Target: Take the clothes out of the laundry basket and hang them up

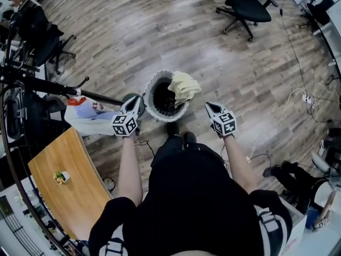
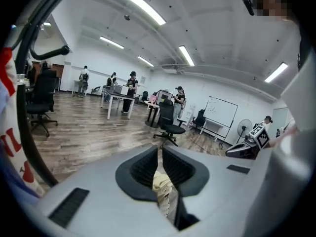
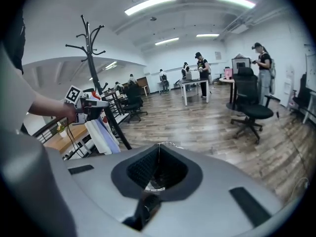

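Yellow cloth (image 1: 185, 87) lay draped over the far right rim of the laundry basket (image 1: 154, 112) on the floor. Left hand-held gripper (image 1: 133, 106) sat at the basket's left rim, clenched on a pale yellow fold of the cloth. Right hand-held gripper (image 1: 212, 109) was clenched with nothing in it, just right of the basket. A white-blue-red garment (image 1: 85, 116) hung on the coat rack (image 1: 50, 88) beside the wooden tabletop (image 1: 74, 191).

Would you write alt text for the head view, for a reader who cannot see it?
Seen from above, a person holds the left gripper and right gripper on either side of a basket on a wood floor, a yellow cloth draped over its rim. A white garment hangs at left, beside a table.
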